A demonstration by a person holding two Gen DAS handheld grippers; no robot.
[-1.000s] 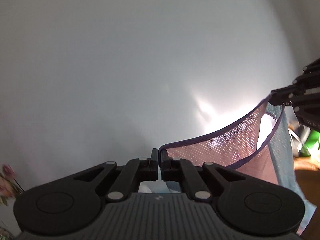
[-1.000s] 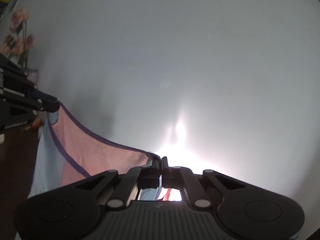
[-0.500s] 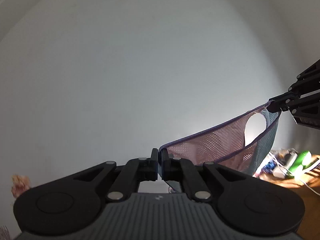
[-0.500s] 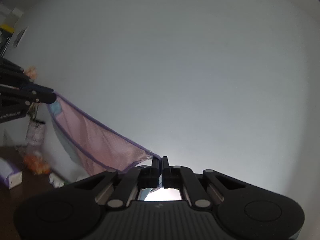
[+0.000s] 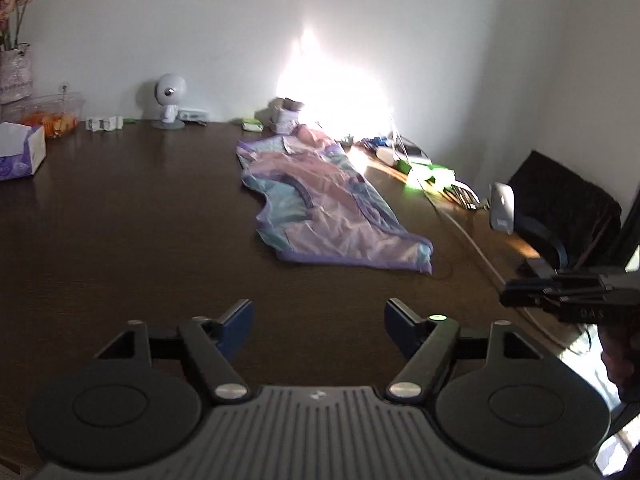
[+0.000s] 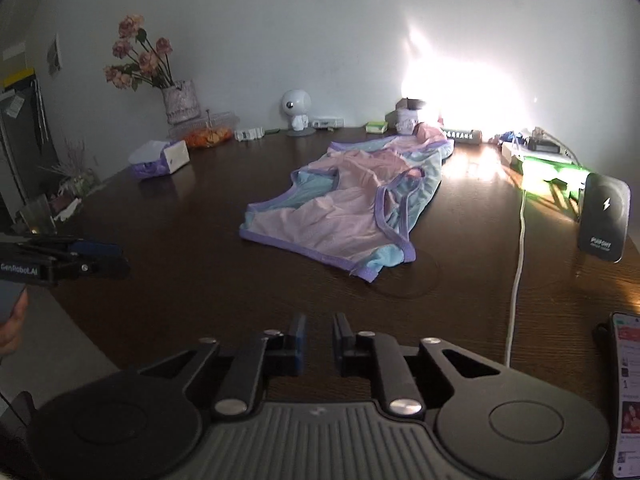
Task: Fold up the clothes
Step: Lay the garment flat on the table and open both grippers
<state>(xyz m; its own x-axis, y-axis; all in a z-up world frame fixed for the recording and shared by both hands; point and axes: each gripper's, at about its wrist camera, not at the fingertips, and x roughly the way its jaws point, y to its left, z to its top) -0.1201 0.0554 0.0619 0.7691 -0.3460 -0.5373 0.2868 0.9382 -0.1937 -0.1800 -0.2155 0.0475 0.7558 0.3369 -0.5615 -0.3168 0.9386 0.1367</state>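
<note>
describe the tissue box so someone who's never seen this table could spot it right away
Start at the dark wooden table and go to its far left side, where a vase of pink roses stands against the wall. Just in front sits the tissue box, purple and white with a tissue sticking up, unlike the clear container of orange food beside it.

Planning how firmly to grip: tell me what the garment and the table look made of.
Garment: thin, slightly sheer pink and blue mesh-like fabric with purple binding, probably synthetic; it lies limp and wrinkled. Table: dark brown wood or wood veneer, semi-gloss; faint grain and bright reflections show, but solid or laminate cannot be told.
</note>
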